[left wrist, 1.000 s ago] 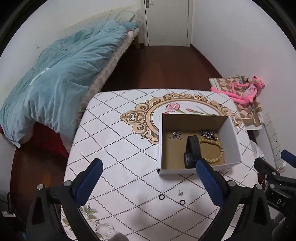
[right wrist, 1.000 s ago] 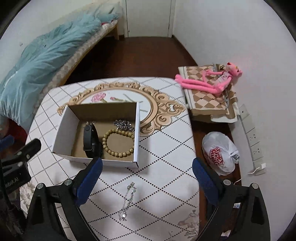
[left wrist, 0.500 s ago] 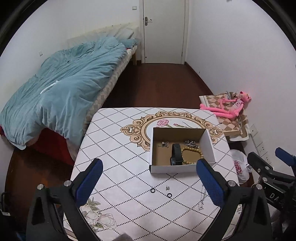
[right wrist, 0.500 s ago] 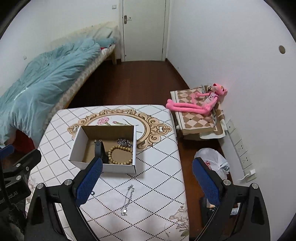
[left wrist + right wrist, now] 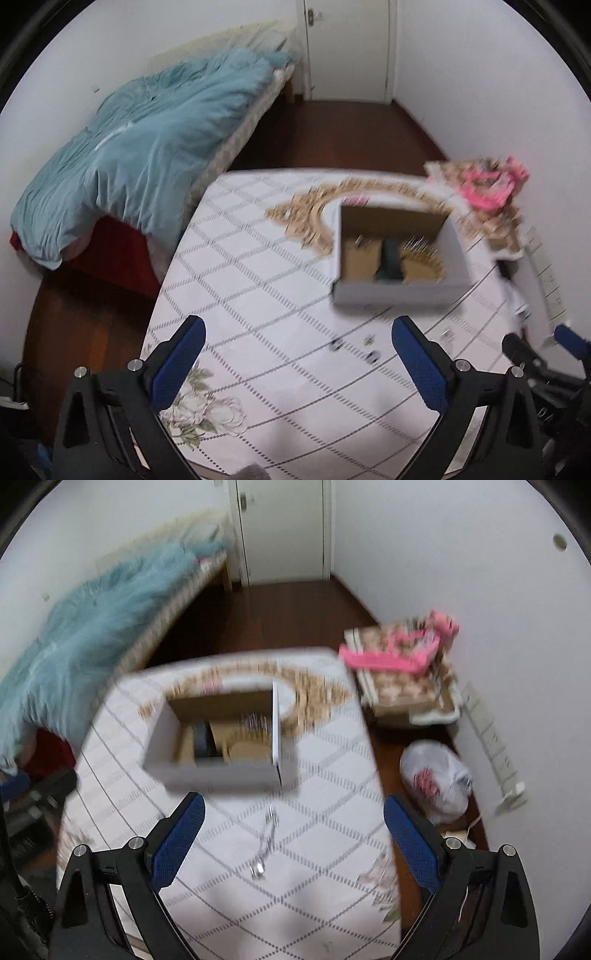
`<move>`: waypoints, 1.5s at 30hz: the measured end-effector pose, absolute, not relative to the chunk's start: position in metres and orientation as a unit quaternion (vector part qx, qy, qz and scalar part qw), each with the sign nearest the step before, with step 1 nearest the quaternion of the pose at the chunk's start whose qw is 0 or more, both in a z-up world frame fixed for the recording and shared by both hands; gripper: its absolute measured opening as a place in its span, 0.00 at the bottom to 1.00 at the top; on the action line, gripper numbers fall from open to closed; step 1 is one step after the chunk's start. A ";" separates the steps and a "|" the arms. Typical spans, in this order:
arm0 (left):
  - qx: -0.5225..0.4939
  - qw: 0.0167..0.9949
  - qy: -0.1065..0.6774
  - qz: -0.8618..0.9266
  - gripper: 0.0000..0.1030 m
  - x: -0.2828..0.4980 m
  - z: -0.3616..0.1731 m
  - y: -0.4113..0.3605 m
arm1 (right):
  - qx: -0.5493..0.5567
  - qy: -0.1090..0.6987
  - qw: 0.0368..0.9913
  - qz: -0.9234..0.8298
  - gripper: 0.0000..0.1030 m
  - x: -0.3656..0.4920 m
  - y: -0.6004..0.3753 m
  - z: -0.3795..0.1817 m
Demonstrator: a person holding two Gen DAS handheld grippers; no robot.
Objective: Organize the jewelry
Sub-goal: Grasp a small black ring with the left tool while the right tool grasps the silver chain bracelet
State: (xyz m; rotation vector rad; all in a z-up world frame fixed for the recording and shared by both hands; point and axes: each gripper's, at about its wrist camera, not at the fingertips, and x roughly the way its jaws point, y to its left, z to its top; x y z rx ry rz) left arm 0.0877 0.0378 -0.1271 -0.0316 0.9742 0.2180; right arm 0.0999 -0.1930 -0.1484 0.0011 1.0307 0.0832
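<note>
Both views are blurred. In the left wrist view the left hand-held gripper (image 5: 297, 354) fills the bottom of the frame with its blue-padded jaws spread wide and nothing between them. Above it, right of centre, an open cardboard box (image 5: 395, 295) sits on the worktop (image 5: 236, 266), which has a white diamond-patterned cover. Inside the box are a dark band (image 5: 390, 258) standing on edge and a beaded bracelet (image 5: 424, 260) just right of it; finer detail is lost in the blur. Two small dark rings (image 5: 372, 355) and a tiny silver piece lie on the cover below the box, between the fingertips. A bed with a teal quilt (image 5: 147, 147) takes the upper left.

In the right wrist view the right hand-held gripper (image 5: 293, 832) is likewise wide open and holds nothing. A silver chain (image 5: 265, 842) lies loose on the cover at lower centre, below the box (image 5: 218, 771) and apart from it. A pink plush toy (image 5: 399, 653) rests on a checked cushion at upper right, and a white plastic bag (image 5: 436, 775) sits on the floor at right.
</note>
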 end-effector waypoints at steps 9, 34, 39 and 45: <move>0.002 0.827 0.545 0.134 1.00 0.079 -0.211 0.054 | 0.038 0.560 0.825 0.062 0.72 0.089 -0.177 -0.257; -0.031 0.823 0.567 0.028 0.81 0.109 -0.243 -0.005 | 0.086 0.496 0.864 0.028 0.04 0.084 -0.231 -0.234; -0.019 0.819 0.574 0.006 0.43 0.119 -0.253 -0.022 | 0.088 0.500 0.861 0.022 0.04 0.086 -0.237 -0.239; -0.008 0.830 0.558 -0.007 0.10 0.125 -0.250 -0.030 | 0.090 0.504 0.859 0.019 0.04 0.087 -0.238 -0.243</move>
